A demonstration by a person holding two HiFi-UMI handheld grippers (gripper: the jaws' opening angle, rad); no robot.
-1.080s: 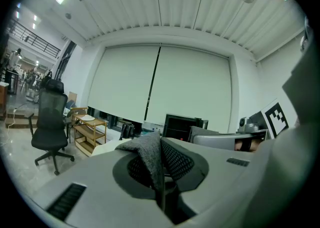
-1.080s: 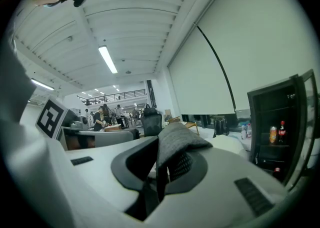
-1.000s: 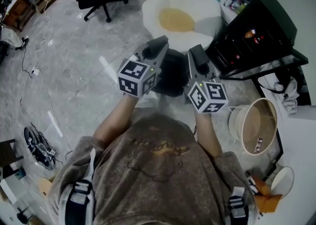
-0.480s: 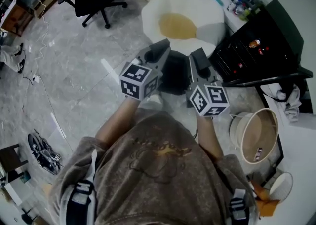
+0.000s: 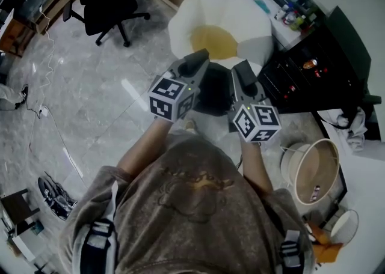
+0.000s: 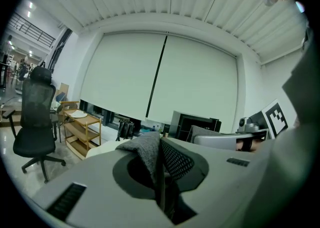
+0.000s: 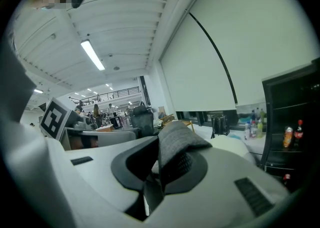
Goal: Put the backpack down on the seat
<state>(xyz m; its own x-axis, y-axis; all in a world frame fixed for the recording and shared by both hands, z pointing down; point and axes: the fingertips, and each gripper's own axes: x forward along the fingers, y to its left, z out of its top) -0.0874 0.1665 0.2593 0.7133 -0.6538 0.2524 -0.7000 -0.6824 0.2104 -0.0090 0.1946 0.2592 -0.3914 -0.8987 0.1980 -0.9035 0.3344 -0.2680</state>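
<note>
Left tongs point(image 5: 194, 65) and right tongs point(image 5: 242, 73) each clench the backpack point(image 5: 212, 91), hung between them; the seat point(image 5: 255, 23) lies just beyond the backpack.

Load being moved forward: backpack point(image 5: 212, 91) being carried by left gripper point(image 5: 201, 57) and right gripper point(image 5: 240, 66) nearer front edge of white seat point(image 5: 180, 21); gap being narrowed.
</note>
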